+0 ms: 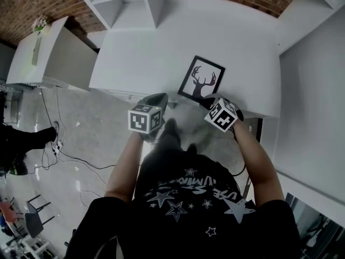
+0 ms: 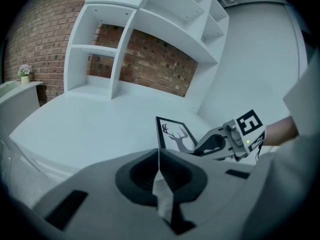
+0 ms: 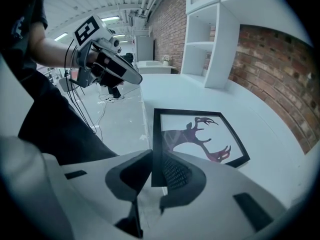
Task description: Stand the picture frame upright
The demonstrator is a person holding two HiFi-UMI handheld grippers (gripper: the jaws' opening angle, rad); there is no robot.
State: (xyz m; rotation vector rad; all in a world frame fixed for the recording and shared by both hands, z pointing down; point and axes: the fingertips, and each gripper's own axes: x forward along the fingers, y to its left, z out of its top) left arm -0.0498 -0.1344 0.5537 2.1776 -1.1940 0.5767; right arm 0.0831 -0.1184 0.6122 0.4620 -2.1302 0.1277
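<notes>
I judge this to be the grasp step, with the lift yet to come: the black-edged rectangular picture frame with a deer silhouette print (image 1: 201, 79) sits near the front edge of the white desktop (image 1: 161, 47), face up, flat or close to flat. My right gripper (image 3: 155, 160) has its jaws closed on the frame's near corner, and in the right gripper view the dark edge runs straight in between the two pads. My left gripper (image 2: 159, 156) hangs off the desk's front edge, well to the left of the frame, jaws pressed together with nothing between them. The next move, as I read it, calls for tipping the held corner up and rotating the frame onto its lower edge. A one-corner grip may let it swing, so the free gripper could steady the far side. Much is unclear from here. I cannot tell whether the held corner has left the surface, and no view shows the frame's back, so I cannot say whether it has a prop stand. In the head view the right gripper's marker cube (image 1: 222, 115) covers the grip itself.
</notes>
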